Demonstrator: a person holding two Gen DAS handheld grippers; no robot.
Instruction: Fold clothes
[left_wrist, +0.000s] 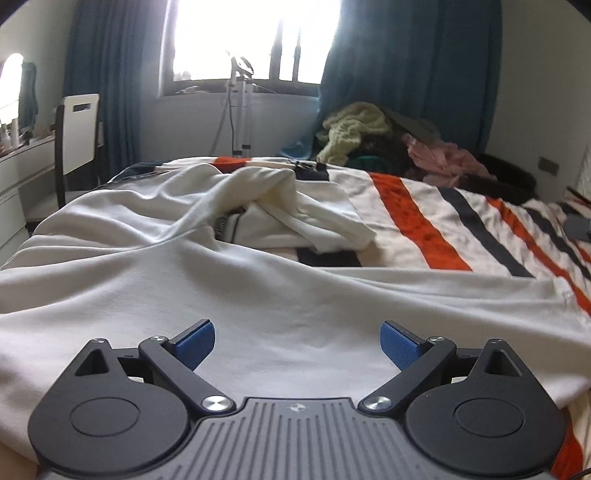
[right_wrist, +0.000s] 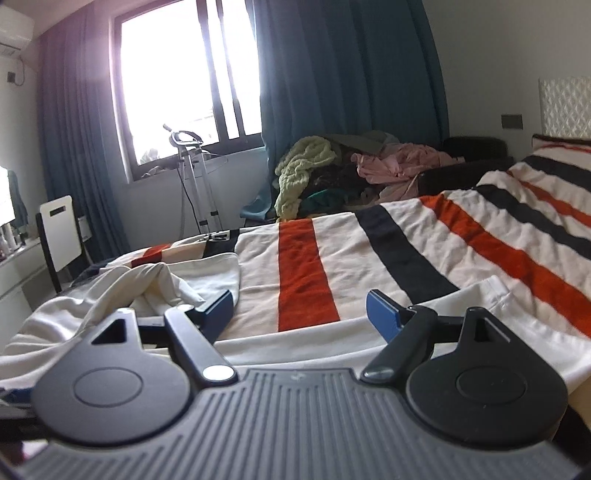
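Left wrist view: the left tool (left_wrist: 297, 341) hangs low over the white garment (left_wrist: 229, 295), blue pads wide apart, nothing between them. The garment sprawls over the near half of the bed (left_wrist: 424, 221), with a bunched, twisted sleeve (left_wrist: 273, 192) lying at 12 o'clock from the tool. The near hem runs off toward 4 o'clock, where the cloth ends over the bed's edge. My read: the step is a first pinch on the near cloth. To do it well, drop the pads onto a single layer close to an edge, not mid-panel, so the fold line stays straight.

Right wrist view: the right tool (right_wrist: 299, 314) also stands apart, empty, just above the garment's hem. Striped bedding stretches from 12 to 2 o'clock, flat and bare, and that looks like the best room for laying the garment out. The twisted sleeve sits at 10 o'clock and probably needs untangling before any fold. A clothes pile (right_wrist: 332, 170) waits at 12 o'clock beyond the bed, well apart. At 9 o'clock a chair (right_wrist: 59, 232) stands past the bed's corner, so I would keep sweeps to the right.
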